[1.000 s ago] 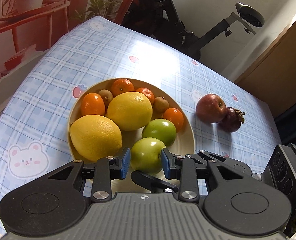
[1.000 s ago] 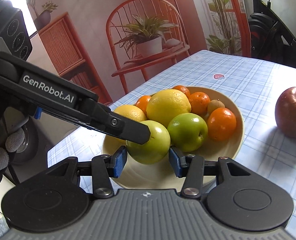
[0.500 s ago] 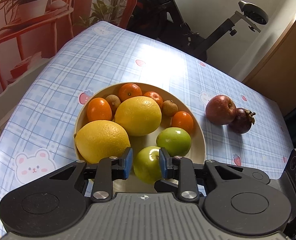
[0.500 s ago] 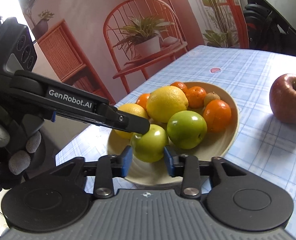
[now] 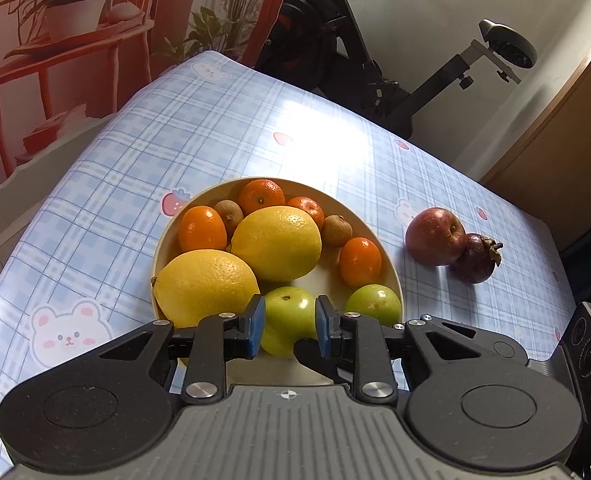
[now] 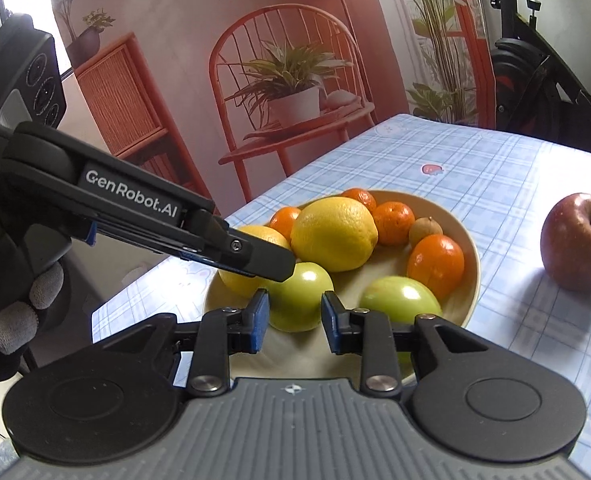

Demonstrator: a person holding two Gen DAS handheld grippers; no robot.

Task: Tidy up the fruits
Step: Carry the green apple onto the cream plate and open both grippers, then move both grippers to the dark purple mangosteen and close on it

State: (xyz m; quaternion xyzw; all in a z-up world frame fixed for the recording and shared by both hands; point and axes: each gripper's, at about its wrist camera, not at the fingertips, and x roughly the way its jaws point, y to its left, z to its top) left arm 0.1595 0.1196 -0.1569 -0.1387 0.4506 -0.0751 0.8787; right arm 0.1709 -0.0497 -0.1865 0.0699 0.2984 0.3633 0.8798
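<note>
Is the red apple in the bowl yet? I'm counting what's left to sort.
No: the red apple sits on the tablecloth outside the bowl, touching a dark purple mangosteen.

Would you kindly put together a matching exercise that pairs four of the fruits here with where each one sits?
Things:
1. red apple
2. dark purple fruit
3. nearer green apple
4. other green apple

Places:
A. in the bowl, gripped by the left gripper
B. on the tablecloth, between the bowl and the dark purple fruit
C. in the bowl by its rim, not gripped
D. on the tablecloth, touching the red apple on its side away from the bowl

Pairs: 1-B; 2-D; 3-A; 4-C
</note>
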